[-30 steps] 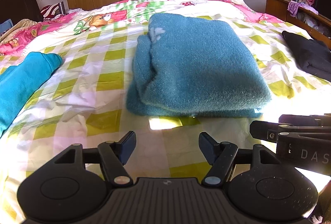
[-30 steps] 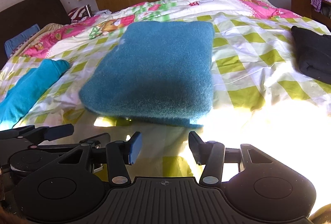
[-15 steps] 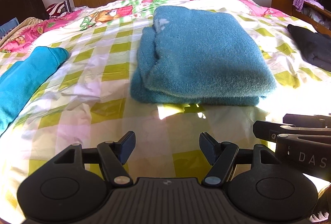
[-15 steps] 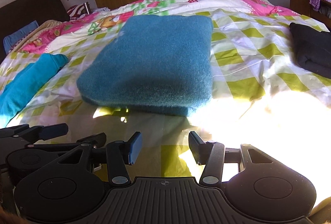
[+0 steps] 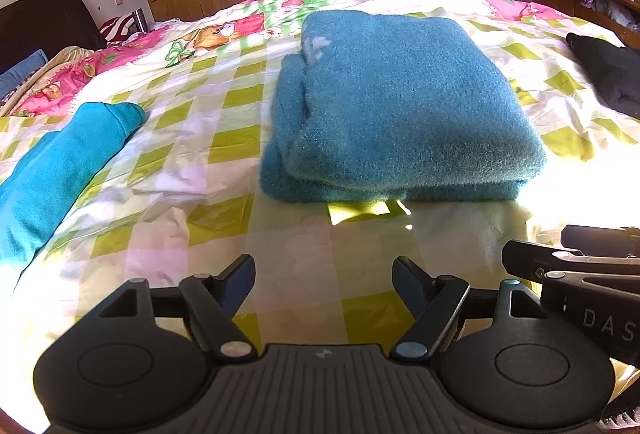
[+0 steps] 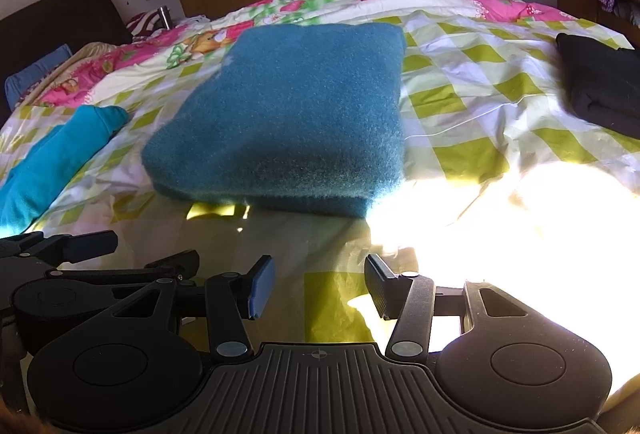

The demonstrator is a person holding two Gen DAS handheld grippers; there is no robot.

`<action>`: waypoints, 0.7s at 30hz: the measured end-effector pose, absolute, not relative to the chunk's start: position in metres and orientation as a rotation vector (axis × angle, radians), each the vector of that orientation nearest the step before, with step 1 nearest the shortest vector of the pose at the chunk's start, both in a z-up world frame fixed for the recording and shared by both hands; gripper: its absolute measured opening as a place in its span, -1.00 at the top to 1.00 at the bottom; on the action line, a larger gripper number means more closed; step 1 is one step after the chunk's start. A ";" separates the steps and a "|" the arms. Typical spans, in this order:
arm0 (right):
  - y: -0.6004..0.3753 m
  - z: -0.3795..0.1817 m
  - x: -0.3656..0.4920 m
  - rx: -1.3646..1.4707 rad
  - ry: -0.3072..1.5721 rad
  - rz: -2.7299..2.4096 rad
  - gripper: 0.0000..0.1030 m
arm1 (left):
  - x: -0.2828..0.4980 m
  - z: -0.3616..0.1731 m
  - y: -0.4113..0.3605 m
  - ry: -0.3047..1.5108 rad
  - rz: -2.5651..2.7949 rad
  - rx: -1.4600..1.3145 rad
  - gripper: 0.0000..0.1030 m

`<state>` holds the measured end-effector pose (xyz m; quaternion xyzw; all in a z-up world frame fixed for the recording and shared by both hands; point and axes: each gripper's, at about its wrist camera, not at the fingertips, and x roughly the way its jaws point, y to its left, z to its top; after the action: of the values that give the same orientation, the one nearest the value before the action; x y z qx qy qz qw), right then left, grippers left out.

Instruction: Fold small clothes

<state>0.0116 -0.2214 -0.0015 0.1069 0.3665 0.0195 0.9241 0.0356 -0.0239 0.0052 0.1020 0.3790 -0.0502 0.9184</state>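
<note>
Your left gripper (image 5: 323, 280) is wide open and holds nothing, and it hangs over the near edge of the bed (image 5: 224, 218). Your right gripper (image 6: 320, 284) is wide open too, with nothing between its fingers, over the same near edge. The fuzzy blue-green garment (image 5: 404, 105) lies folded in a thick, neat stack in the middle of the bed, a little way ahead of both grippers and not touching them. A bright turquoise garment (image 5: 60, 161) lies along the left edge of the bed, well apart from the stack. A black garment (image 6: 600, 89) sits by the right edge. The bed cover has yellow-green and white squares, with pink cartoon pictures near the far edge. In your left wrist view, the other tool (image 5: 580, 282) shows at the right, and you can read the white letters "DAS" on it; the rest of the word is cut off.
</note>
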 end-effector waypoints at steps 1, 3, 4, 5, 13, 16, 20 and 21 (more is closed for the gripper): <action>-0.222 -0.002 0.011 0.222 0.752 0.040 0.04 | 0.036 0.005 -0.024 0.779 -0.102 0.211 -0.71; -0.223 -0.002 0.011 0.229 0.752 0.039 0.04 | 0.036 0.005 -0.025 0.783 -0.100 0.210 -0.72; -0.224 -0.003 0.011 0.231 0.752 0.038 0.04 | 0.036 0.005 -0.025 0.788 -0.098 0.208 -0.73; -0.224 -0.003 0.011 0.233 0.754 0.038 0.04 | 0.037 0.005 -0.025 0.791 -0.096 0.208 -0.75; -0.226 -0.005 0.010 0.245 0.753 0.044 0.04 | 0.037 0.004 -0.027 0.792 -0.084 0.212 -0.78; -0.227 -0.005 0.010 0.251 0.754 0.045 0.04 | 0.038 0.005 -0.027 0.793 -0.084 0.202 -0.78; -0.227 -0.007 0.009 0.253 0.757 0.045 0.04 | 0.036 0.005 -0.027 0.788 -0.083 0.202 -0.78; -0.227 -0.007 0.009 0.253 0.757 0.045 0.04 | 0.036 0.005 -0.027 0.788 -0.083 0.201 -0.79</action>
<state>0.0094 -0.2275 -0.0065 0.1234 0.3686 0.0220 0.9211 0.0361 -0.0270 0.0051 0.0977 0.3830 -0.0405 0.9177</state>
